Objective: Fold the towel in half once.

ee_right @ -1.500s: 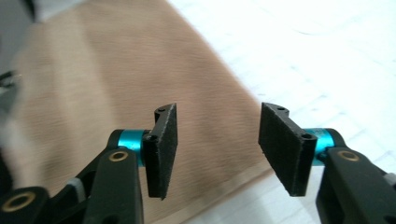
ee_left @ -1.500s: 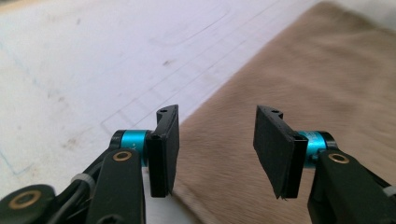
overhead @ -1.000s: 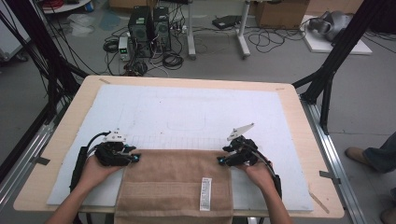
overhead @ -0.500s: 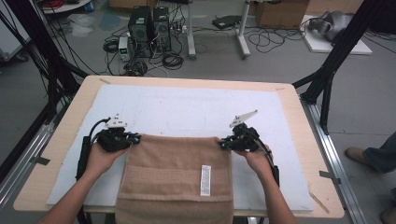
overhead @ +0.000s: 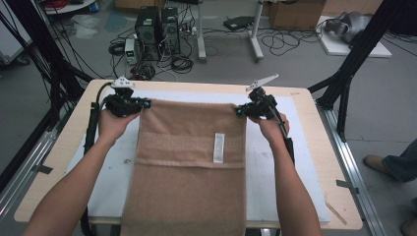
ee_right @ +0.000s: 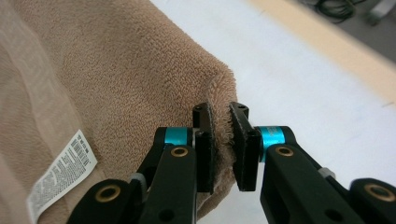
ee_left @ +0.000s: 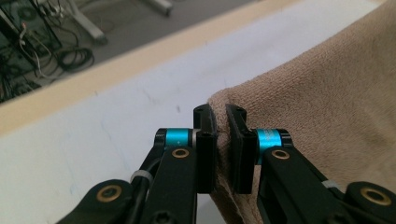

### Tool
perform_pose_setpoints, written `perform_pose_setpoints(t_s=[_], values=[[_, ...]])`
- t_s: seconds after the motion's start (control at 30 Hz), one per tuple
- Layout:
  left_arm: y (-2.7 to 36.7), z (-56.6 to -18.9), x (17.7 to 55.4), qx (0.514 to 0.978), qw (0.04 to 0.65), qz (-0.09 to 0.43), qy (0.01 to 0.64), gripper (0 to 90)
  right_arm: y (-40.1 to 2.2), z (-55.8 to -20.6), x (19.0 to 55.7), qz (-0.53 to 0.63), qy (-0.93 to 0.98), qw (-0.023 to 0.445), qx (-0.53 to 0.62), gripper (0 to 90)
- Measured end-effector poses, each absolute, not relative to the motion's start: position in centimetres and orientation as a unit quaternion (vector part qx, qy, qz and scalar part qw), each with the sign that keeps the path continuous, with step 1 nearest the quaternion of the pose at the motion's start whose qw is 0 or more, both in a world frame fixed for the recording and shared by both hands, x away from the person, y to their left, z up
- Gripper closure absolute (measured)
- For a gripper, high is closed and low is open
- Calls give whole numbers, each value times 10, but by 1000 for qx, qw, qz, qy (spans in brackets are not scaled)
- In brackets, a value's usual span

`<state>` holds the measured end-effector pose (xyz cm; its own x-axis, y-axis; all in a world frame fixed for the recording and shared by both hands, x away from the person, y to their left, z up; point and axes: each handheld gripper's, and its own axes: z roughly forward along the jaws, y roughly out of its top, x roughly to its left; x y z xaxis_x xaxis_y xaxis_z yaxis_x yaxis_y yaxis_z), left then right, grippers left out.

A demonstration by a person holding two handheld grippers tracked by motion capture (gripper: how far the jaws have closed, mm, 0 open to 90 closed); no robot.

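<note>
A tan terry towel with a white care label stretches from the far part of the table over its near edge. My left gripper is shut on the towel's far left corner. In the left gripper view the left gripper pinches a fold of the towel between its pads. My right gripper is shut on the far right corner, its jaws having closed on it within the last second. The right gripper view shows the right gripper clamping the towel, with the label at lower left.
A white mat covers the wooden table. Black frame poles stand at the table's right and left. Computer boxes and cables lie on the floor beyond the far edge. A person's shoe is at the right.
Both hands have risen and moved toward the far side of the table, carrying the towel's corners with them. The towel now hangs stretched between the grippers and reaches much farther across the mat.
</note>
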<state>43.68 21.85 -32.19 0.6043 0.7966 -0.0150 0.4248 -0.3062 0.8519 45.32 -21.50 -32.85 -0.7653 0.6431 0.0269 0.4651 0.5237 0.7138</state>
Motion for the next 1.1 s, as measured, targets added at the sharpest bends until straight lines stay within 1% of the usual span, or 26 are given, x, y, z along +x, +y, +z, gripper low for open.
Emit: perform_pose_setpoints(t_s=[0.07, 0.1, 0.13, 0.17, 0.23, 0.27, 0.3, 0.37, 0.43, 0.57, 0.6, 0.7, 0.77, 0.83, 0.87, 0.97, 1.1], values=[[218, -309, 444, 773, 451, 223, 388, 827, -217, -311, 461, 381, 857, 135, 319, 812], [218, -306, 447, 769, 456, 226, 388, 821, -217, -303, 465, 381, 855, 143, 323, 779], [218, -306, 449, 769, 455, 225, 389, 802, -217, -299, 467, 381, 853, 157, 321, 692], [219, -307, 451, 771, 450, 222, 391, 759, -217, -297, 470, 378, 851, 168, 324, 602], [224, -315, 451, 774, 445, 208, 399, 688, -220, -298, 474, 381, 846, 152, 340, 548], [226, -318, 450, 776, 442, 207, 400, 650, -220, -301, 473, 373, 849, 153, 342, 526], [229, -322, 447, 775, 442, 207, 401, 619, -220, -304, 472, 369, 852, 149, 341, 524], [234, -330, 441, 775, 442, 202, 403, 598, -221, -314, 464, 367, 854, 154, 334, 503], [238, -337, 434, 775, 445, 198, 402, 552, -223, -324, 458, 368, 856, 135, 338, 483], [240, -347, 417, 780, 450, 190, 392, 513, -222, -339, 439, 373, 858, 123, 330, 446], [239, -350, 412, 778, 454, 188, 392, 488, -222, -342, 435, 377, 858, 118, 329, 433], [238, -358, 400, 784, 454, 182, 382, 458, -220, -350, 424, 380, 860, 101, 325, 402], [237, -364, 393, 787, 454, 179, 377, 441, -220, -354, 415, 388, 858, 103, 320, 406], [236, -368, 388, 799, 442, 168, 372, 420, -220, -356, 409, 396, 856, 99, 318, 404], [236, -370, 385, 799, 443, 173, 367, 408, -219, -358, 406, 394, 858, 99, 314, 405], [237, -376, 375, 797, 452, 165, 366, 416, -220, -365, 397, 392, 861, 99, 309, 411], [236, -392, 365, 806, 438, 159, 365, 420, -222, -379, 390, 390, 860, 90, 316, 439]])
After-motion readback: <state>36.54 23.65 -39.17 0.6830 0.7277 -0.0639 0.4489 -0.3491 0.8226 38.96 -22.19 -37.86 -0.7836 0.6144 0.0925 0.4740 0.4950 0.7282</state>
